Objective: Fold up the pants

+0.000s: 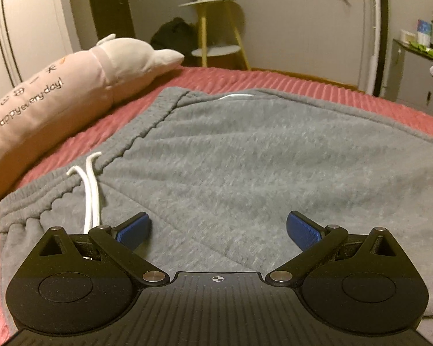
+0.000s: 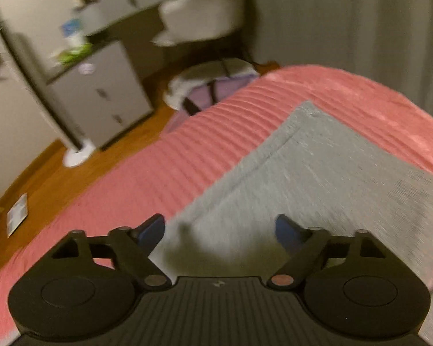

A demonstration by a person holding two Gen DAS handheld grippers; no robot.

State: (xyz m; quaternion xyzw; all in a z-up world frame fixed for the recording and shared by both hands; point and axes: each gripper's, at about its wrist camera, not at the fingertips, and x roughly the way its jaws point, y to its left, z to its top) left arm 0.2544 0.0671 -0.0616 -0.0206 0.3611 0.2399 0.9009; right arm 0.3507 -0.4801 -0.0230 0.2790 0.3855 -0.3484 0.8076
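Gray sweatpants (image 1: 245, 155) are lying spread across a pink ribbed bedspread (image 1: 216, 76), filling most of the left wrist view. The fabric is looking like soft heathered fleece, with shallow creases running diagonally over the seat area. The gathered elastic waistband (image 1: 57, 193) is curving along the left side of the garment, and a white drawstring (image 1: 91, 196) is trailing from it down over the gray cloth toward the left finger of the gripper. A small white label (image 1: 235, 96) is peeking out at the far edge of the pants.

The left gripper (image 1: 218, 229) is hovering low over the waist end of the pants, its jaws standing wide apart with the blue pads (image 1: 134, 229) holding nothing between them.

In the blurred right wrist view, the leg end of the sweatpants (image 2: 317, 173) is stretching away as a flat gray band, with a stitched hem line running close to its edge, and a squared corner is sitting on the bedspread (image 2: 164, 178). The right gripper (image 2: 219, 232) is hanging over this part, jaws likewise spread apart and gripping nothing; whether the fingertips are touching the cloth cannot be told.

A long pink plush pillow (image 1: 57, 98) printed with "Happy every day!" is resting on the bedspread just left of the waistband.
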